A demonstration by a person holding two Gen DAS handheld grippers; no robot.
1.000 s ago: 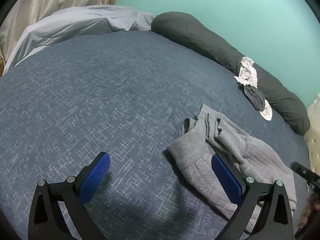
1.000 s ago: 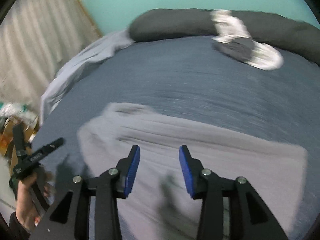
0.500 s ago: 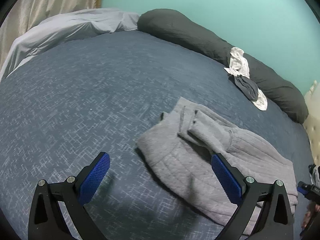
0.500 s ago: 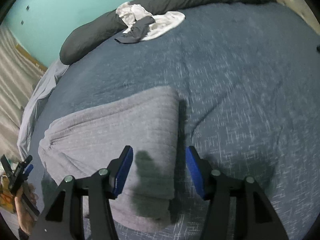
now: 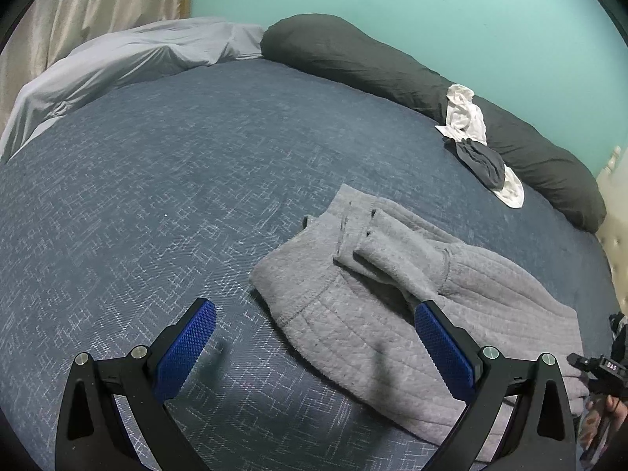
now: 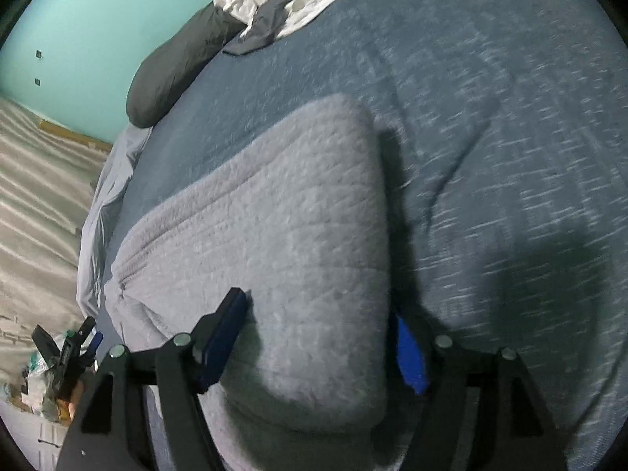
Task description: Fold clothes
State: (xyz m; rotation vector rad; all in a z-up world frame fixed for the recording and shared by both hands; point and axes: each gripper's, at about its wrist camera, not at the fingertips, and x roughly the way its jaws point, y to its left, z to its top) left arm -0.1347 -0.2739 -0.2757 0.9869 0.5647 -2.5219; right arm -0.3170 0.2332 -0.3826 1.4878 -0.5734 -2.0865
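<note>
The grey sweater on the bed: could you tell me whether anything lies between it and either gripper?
Nothing visible does. The right gripper has just been opening and straddles the grey sweater's folded edge. The open left gripper hangs over its hem. The small clothes pile lies apart, by the dark bolster.

The left wrist view looked down across the bed (image 5: 165, 165) toward the far teal wall (image 5: 392, 8). The right wrist view sat closer, steeply above the grey garment (image 6: 274, 235), which both views shared.
</note>
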